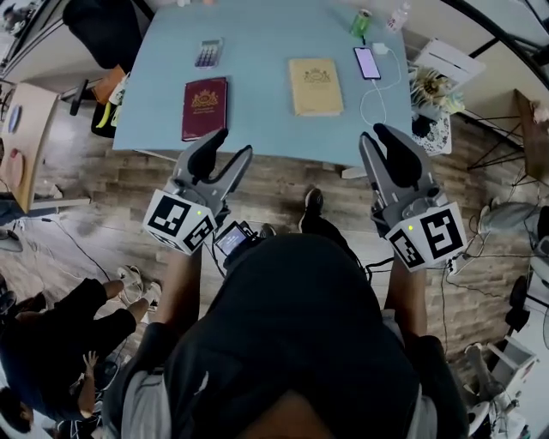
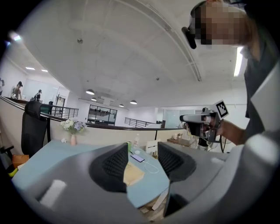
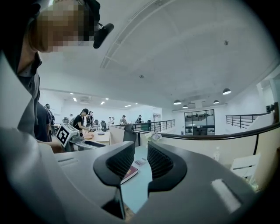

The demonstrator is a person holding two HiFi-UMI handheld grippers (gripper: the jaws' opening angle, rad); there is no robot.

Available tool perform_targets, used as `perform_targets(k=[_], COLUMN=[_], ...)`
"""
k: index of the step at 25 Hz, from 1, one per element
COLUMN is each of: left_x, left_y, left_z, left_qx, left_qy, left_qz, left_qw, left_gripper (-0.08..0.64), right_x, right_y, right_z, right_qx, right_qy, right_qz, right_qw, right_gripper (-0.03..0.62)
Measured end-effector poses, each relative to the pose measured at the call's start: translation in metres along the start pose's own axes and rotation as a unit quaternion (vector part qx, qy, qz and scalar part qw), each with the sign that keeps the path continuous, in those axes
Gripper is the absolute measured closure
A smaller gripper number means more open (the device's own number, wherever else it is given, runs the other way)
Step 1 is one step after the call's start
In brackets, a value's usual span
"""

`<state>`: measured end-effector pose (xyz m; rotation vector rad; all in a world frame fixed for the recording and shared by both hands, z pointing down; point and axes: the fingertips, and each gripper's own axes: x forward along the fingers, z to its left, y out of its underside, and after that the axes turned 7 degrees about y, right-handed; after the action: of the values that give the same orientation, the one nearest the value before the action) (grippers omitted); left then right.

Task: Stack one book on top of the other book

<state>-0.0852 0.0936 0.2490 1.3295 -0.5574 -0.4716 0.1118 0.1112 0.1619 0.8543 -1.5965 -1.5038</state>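
Note:
Two books lie apart on the light blue table (image 1: pixel 257 129): a maroon book (image 1: pixel 204 107) to the left and a tan book (image 1: pixel 315 86) to the right. My left gripper (image 1: pixel 230 146) hovers before the table's near edge, just short of the maroon book, open and empty. My right gripper (image 1: pixel 377 135) hangs off the near right corner, its jaws a narrow gap apart with nothing between them. In the left gripper view the tan book (image 2: pixel 132 173) shows between the jaws of that gripper (image 2: pixel 142 164). In the right gripper view the maroon book (image 3: pixel 130 173) shows past the gripper (image 3: pixel 141 162).
A calculator (image 1: pixel 208 52) sits beyond the maroon book. A phone (image 1: pixel 367 63) on a white cable (image 1: pixel 377 99), a green can (image 1: pixel 361 21) and a bottle (image 1: pixel 398 15) stand at the far right. A flower vase (image 2: pixel 73 126) and a black chair (image 2: pixel 33 127) are at the table's end.

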Motion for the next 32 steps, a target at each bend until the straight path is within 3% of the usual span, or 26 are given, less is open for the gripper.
perform_targets(k=[11, 22, 32], left_x=[0.067, 0.096, 0.113], left_y=[-0.015, -0.007, 0.002], left_z=[0.007, 0.006, 0.035], left_qx=[-0.002, -0.009, -0.03], left_qy=[-0.066, -0.116, -0.128], left_qz=[0.003, 0.021, 0.028], left_qw=[0.9978, 0.993, 0.9909], left_gripper=[0.296, 0.296, 0.296], right_x=[0.048, 0.08, 0.116], right_y=[0.006, 0.024, 0.046], right_z=[-0.082, -0.122, -0.135], right_qx=[0.012, 0.031, 0.034], right_qy=[-0.066, -0.119, -0.126], right_qz=[-0.003, 0.002, 0.039], right_qw=[0.998, 0.992, 0.991], right_gripper=[0.52, 0.518, 0.518])
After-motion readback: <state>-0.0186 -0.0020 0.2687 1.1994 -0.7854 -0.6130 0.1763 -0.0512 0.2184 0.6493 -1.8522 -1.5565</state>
